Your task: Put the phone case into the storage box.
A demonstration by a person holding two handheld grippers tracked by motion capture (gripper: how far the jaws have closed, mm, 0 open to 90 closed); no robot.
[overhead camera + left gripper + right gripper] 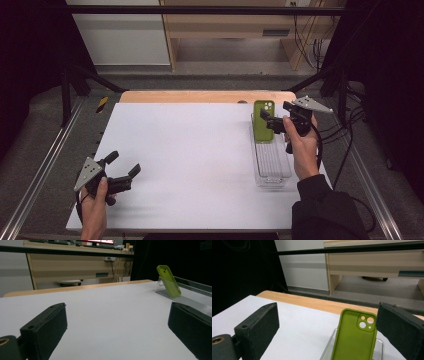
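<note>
Item: green phone case [262, 120], standing propped against the far end wall of a clear tray [272, 170], right of centre in the high view. Right gripper [267, 121] is hovering beside it, jaws spread and holding nothing; in the right gripper view the case [353, 340] is sitting between them. Left gripper [122, 167] is idling released at lower left. Handling, as judged: light, flexible, slightly grippy; it is best pinched across the long edges near mid-height, gently.

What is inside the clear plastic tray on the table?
A green phone case stands in the clear tray, leaning on its far end wall. The remaining tray floor looks bare; the part directly behind the case is hidden.
</note>
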